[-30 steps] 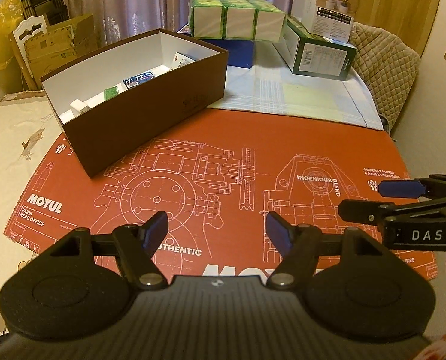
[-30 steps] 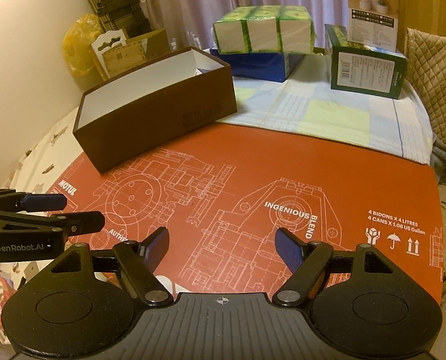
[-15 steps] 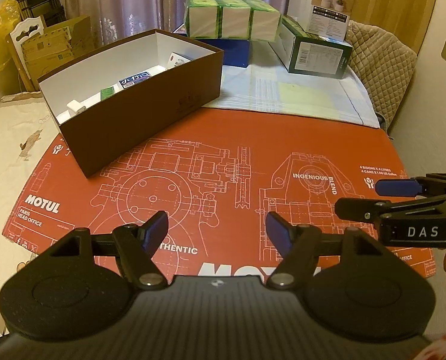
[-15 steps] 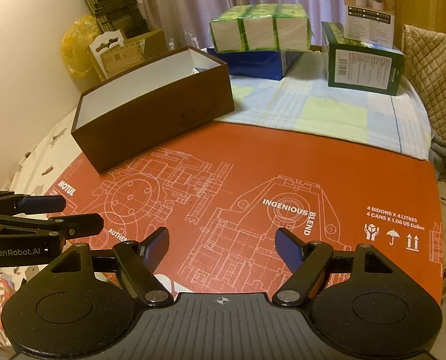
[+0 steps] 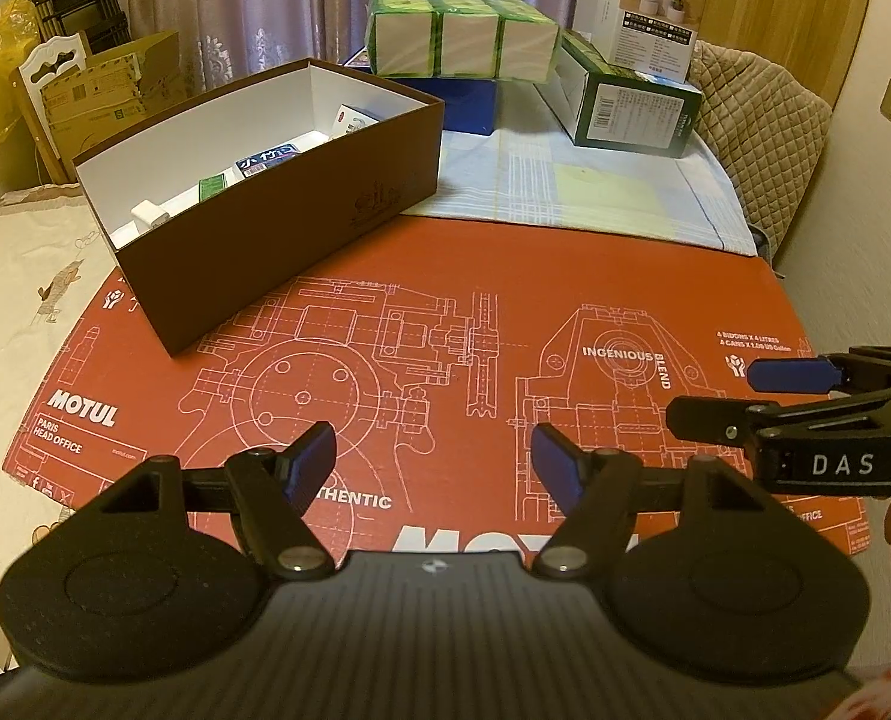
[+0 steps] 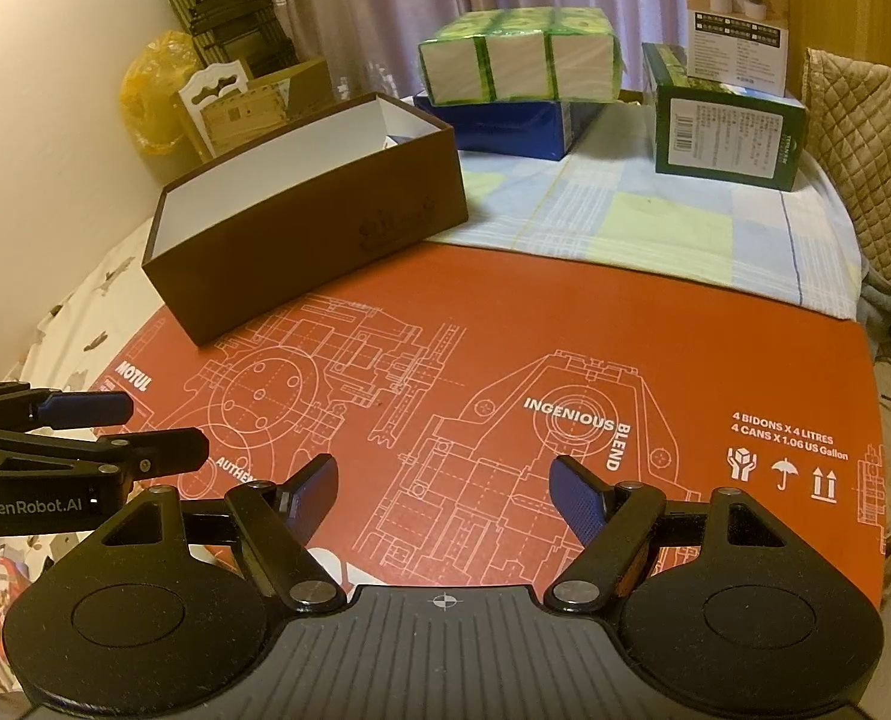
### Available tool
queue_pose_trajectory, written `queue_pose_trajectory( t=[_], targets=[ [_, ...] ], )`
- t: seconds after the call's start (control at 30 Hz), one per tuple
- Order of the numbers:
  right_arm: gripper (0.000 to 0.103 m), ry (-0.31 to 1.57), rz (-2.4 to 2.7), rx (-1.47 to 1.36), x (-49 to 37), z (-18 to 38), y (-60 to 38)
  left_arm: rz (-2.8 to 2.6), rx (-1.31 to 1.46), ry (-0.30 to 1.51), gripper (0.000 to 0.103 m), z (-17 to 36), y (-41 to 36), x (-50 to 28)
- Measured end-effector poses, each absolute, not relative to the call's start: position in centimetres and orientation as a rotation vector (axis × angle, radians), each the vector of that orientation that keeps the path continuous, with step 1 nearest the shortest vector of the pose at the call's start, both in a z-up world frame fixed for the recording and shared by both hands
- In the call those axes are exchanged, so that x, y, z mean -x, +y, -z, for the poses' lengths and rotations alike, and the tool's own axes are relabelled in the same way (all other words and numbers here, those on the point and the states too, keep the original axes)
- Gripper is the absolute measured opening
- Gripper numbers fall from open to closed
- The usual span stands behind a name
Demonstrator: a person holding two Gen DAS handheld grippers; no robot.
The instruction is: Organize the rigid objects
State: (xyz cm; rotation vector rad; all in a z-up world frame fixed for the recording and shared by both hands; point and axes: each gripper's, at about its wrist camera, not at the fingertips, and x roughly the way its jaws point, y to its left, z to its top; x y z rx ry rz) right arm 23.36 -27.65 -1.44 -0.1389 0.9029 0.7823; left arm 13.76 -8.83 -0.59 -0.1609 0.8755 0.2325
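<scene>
Both the left gripper (image 5: 433, 456) and right gripper (image 6: 443, 489) hover with jaws apart and empty over the red mat (image 5: 505, 300), while small packets (image 5: 265, 159) lie inside the brown box (image 5: 301, 204) at its far left.

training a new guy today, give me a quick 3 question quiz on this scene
1. True or false: the left gripper holds a small item.
2. What does the brown box rest on: (a) the red cardboard sheet, (b) the checked cloth, (c) partly both?
3. Fill in: the green packs sit on a ___ box.

Key: 1 false, both grippers, right gripper included, are open and hold nothing; 2 c; 3 blue.
</scene>
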Motion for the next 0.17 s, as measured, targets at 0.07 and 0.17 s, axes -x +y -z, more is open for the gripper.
queue_pose_trajectory(
  t=[0.07,0.17],
  targets=[
    [0.075,0.903,-0.782,0.139,-23.36,1.43,-27.65,-0.232,0.158,0.877,0.069,0.58,-9.03,-13.82],
    [0.075,0.904,-0.78,0.138,-23.35,1.47,-27.67,-0.231,0.159,0.883,0.069,0.64,-9.16,-13.96]
  ],
)
